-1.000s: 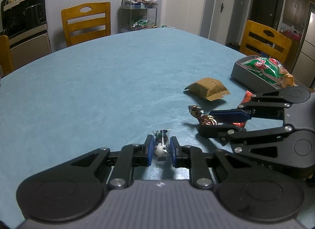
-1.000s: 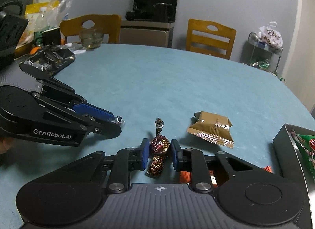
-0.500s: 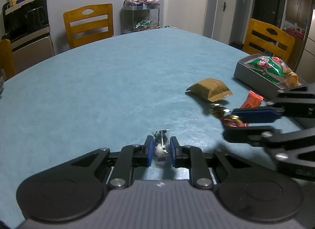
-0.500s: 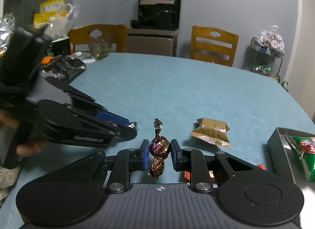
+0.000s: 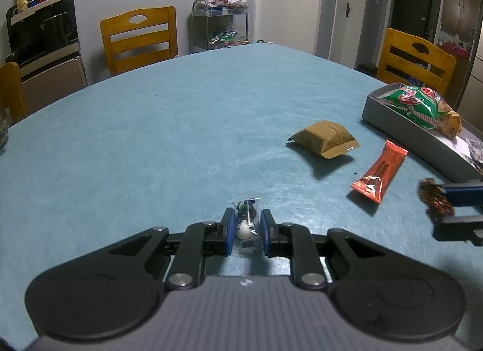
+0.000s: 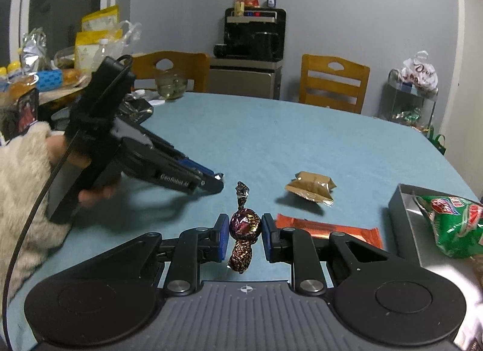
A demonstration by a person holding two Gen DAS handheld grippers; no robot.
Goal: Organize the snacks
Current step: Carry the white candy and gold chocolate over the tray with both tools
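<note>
Both grippers are clenched on sweets: the right gripper [image 6: 243,234] grasps a foil-wrapped chocolate [image 6: 245,225] by its round middle, its twisted ends sticking out above and below the blue pads, and the left gripper [image 5: 245,231] pinches a small candy in clear wrap [image 5: 246,224] low over the blue table [image 5: 181,127]. In the left view the chocolate hangs in the air just short of the grey tray [image 5: 422,142], which sits at the table's right edge. A sweet like this looks very light and hard at the core, but its foil is slick and crinkly, so the round body is probably the surest place to hold; a twisted tail would likely slip or unwind. The clear-wrapped candy seems lighter still, and its loose film could slide between the pads. Near the tray lie two more snacks: a brown pouch [image 5: 324,139], puffy and soft, best taken by a sealed end or across its flat sides, and an orange bar [image 5: 380,174], thin and fairly stiff, lying closer to the tray and easiest to pinch across its narrow width. Inside the tray a green bag [image 5: 413,103] with red and white print lies along its far end, with another brownish packet just past it; part of the tray floor nearer the grippers looks bare, so there seems room for the small sweets.
</note>
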